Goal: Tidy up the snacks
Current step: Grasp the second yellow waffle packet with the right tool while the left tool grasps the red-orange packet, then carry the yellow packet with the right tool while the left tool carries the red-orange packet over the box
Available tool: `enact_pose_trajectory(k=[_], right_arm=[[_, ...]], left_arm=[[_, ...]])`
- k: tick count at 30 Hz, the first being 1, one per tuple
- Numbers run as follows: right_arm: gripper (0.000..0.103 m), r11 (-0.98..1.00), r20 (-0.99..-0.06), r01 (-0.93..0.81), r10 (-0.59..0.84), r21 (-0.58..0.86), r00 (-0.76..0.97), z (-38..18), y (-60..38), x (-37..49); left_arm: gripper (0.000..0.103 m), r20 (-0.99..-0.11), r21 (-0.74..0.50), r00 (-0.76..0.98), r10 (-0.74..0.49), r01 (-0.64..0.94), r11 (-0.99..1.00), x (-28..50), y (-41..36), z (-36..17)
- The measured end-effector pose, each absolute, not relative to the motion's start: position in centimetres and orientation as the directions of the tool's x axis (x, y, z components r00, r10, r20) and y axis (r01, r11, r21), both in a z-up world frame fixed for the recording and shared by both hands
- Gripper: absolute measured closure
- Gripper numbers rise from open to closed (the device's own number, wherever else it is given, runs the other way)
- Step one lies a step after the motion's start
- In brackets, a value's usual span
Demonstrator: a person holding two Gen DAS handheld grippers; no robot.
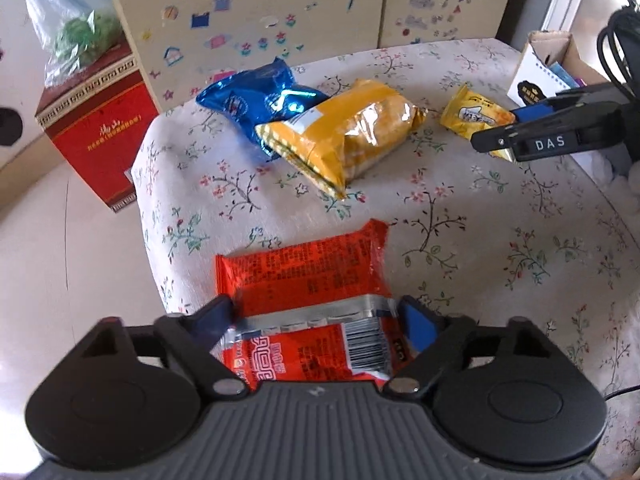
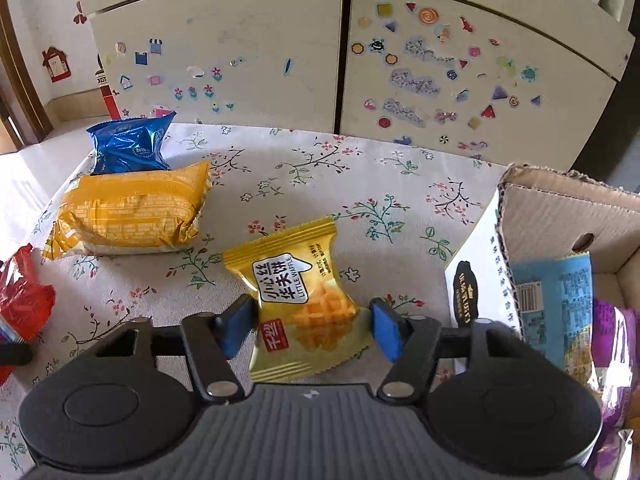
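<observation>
Your left fingers [image 1: 316,312] straddle the red packet [image 1: 304,304] on the floral desk [image 1: 480,240], not visibly gripping; your right fingers [image 2: 310,330] bracket the waffle packet [image 2: 304,300], unclenched. Squeeze mid-body, not the crimped edges, then lift toward the cardboard box [image 2: 560,216].

1. The right gripper [image 2: 308,330] straddles a small gold foil waffle packet [image 2: 298,300] on the floral tablecloth [image 2: 360,184]; its blue pads [image 2: 386,334] seem just clear of the wrapper.
2. A large yellow plastic snack bag [image 2: 128,212] lies far left, touching a crinkled blue foil bag [image 2: 128,146].
3. An open cardboard box [image 2: 560,208] stands right.
</observation>
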State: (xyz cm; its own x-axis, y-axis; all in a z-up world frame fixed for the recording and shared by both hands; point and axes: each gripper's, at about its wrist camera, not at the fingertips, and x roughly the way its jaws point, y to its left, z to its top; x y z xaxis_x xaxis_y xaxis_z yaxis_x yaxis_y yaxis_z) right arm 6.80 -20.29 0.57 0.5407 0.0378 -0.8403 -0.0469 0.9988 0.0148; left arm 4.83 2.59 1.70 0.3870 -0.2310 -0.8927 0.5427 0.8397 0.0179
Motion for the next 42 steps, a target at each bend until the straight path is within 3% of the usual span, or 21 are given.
enact_pose_trajectory(k=[5, 23, 42], right_arm=[[0.040, 0.999, -0.842, -0.040, 0.039, 0.021, 0.539, 0.8, -20.2, 6.3], [0.040, 0.999, -0.830, -0.051, 0.014, -0.017, 0.557, 4.7, -19.3, 2.7], [0.040, 0.983, -0.727, 0.175, -0.075, 0.062, 0.682, 11.3, -23.6, -2.8]], left_arm=[[0.032, -0.886, 0.007, 0.391, -0.249, 0.548, 0.836, 4.9, 2.0, 2.1], [0.033, -0.840, -0.009, 0.447, -0.306, 0.554, 0.833, 4.2, -0.3, 4.3], [0.033, -0.742, -0.061, 0.521, -0.422, 0.575, 0.816, 3.7, -5.4, 7.8]])
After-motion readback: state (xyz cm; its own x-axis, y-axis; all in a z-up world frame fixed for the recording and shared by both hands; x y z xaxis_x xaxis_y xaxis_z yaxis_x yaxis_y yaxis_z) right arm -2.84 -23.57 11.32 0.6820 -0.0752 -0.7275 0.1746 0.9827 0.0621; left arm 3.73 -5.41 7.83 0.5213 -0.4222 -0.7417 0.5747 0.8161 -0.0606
